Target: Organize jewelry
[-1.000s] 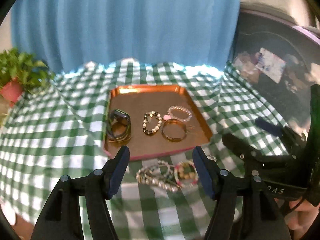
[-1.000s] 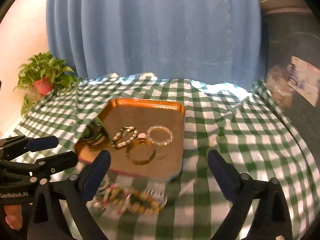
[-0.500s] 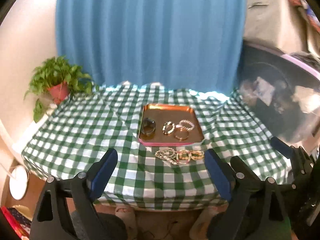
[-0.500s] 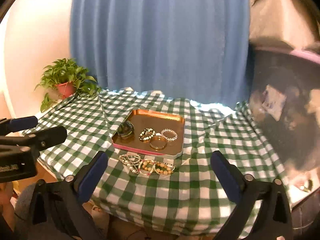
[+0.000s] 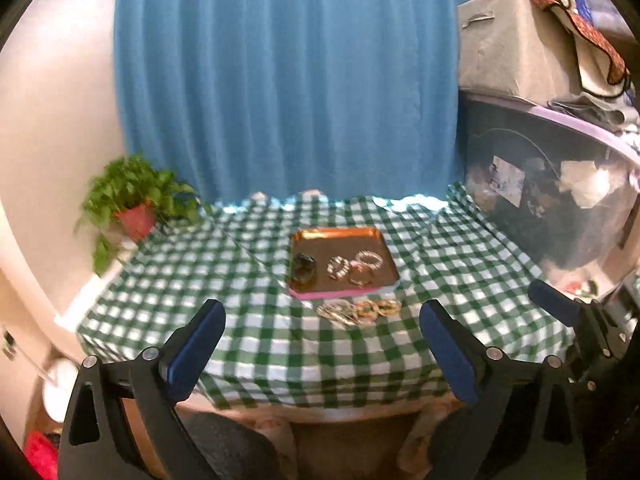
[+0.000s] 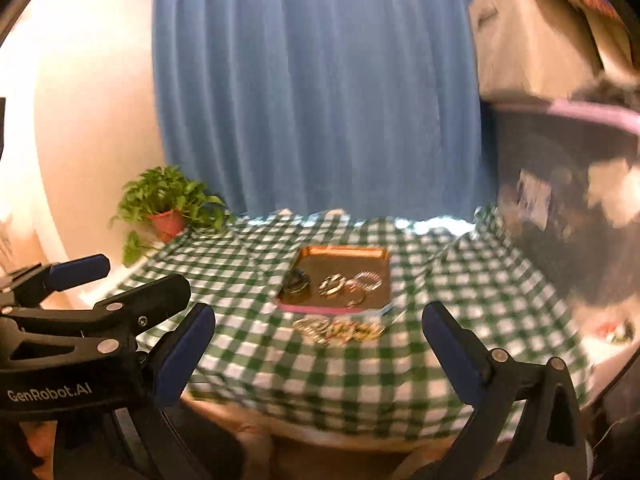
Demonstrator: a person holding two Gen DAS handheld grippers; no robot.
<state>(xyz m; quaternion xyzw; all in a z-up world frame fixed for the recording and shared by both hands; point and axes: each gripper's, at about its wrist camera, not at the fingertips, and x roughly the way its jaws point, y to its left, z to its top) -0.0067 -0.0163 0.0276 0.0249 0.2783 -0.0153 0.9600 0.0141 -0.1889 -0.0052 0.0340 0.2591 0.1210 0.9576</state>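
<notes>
An orange tray (image 5: 340, 236) (image 6: 344, 251) sits on the green checked tablecloth (image 5: 248, 280) (image 6: 248, 280). In it lie a dark bangle (image 5: 304, 270) (image 6: 297, 282), a beaded bracelet (image 5: 338, 268) (image 6: 332, 283), a gold bangle (image 5: 362, 278) and a pale bead bracelet (image 5: 370, 259) (image 6: 369, 279). A heap of several bracelets (image 5: 358, 309) (image 6: 338, 329) lies on the cloth in front of the tray. My left gripper (image 5: 322, 346) is open and empty, held back beyond the table's near edge. My right gripper (image 6: 318, 354) is open and empty, likewise back from the table.
A potted plant (image 5: 136, 204) (image 6: 168, 208) stands at the table's far left corner. A blue curtain (image 5: 288, 80) hangs behind. A dark plastic bin (image 5: 560, 184) with a box on top stands to the right. The left gripper shows in the right wrist view (image 6: 80, 320).
Both grippers have pulled far back and up from the tray. The jewelry now looks small and distant, and the whole table and its near edge are in view.
</notes>
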